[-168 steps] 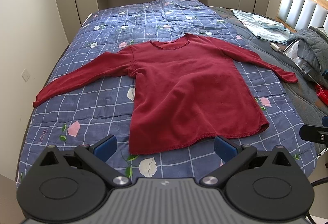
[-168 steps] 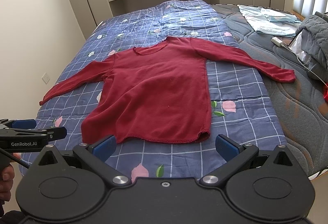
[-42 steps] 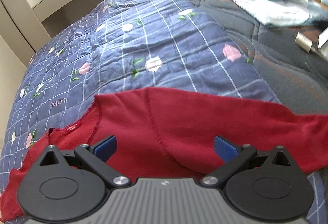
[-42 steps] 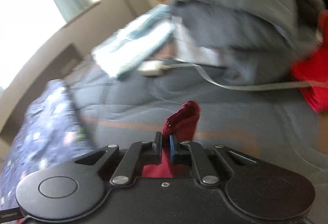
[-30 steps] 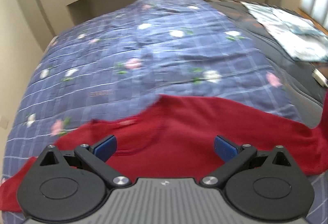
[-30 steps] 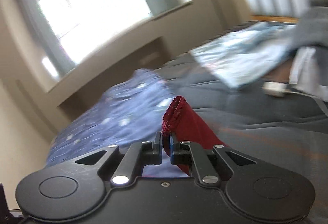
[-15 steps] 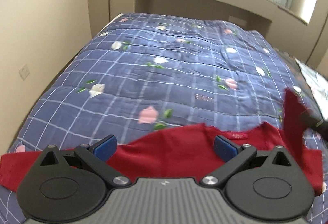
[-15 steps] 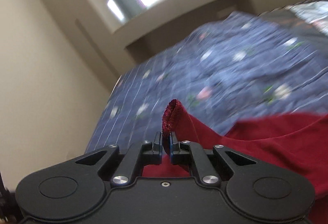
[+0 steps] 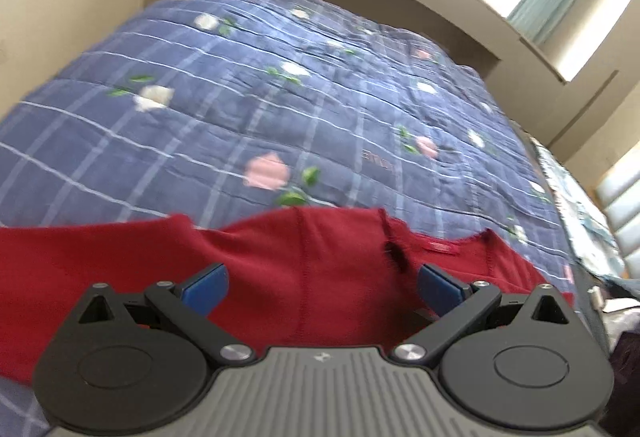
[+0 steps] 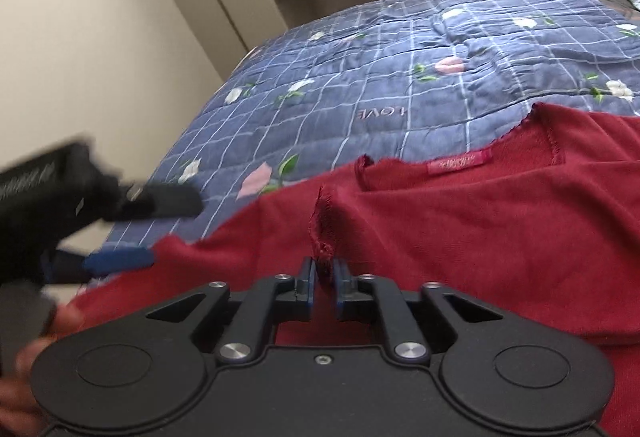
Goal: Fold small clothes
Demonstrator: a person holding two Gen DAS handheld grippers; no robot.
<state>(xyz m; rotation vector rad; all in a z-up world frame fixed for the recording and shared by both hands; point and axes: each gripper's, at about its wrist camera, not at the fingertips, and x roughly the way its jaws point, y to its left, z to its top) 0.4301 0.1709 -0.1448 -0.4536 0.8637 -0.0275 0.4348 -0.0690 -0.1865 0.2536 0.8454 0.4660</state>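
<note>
A big bed fills both views, covered by a blue quilt (image 9: 280,109) with white lines and little pink and white flowers. The word LOVE is stitched on it, upside down in the right wrist view. Cream walls and a bright window stand behind the bed.

On the quilt lies the red top (image 10: 500,237). It is spread across the near part of the bed, with its neck hole and a small red label (image 10: 460,162) facing the far end. One long sleeve (image 10: 440,205) is folded in across the chest, and its cuff (image 10: 322,233) sits near the middle of the top, a bit crumpled.

The left gripper (image 9: 320,287) hangs low over the red top. Its blue pads (image 9: 204,283) are far apart and there is nothing held between them, only the cloth lying below. It also shows at the left edge of the right wrist view, blurry, with a person's hand (image 10: 36,341) on it.

The right gripper (image 10: 323,277) is right at the cuff. Its jaws have just been opening a little. There is now a thin gap, and the end of the cuff sits in that gap, but the pads do not look pressed on it any more.
</note>
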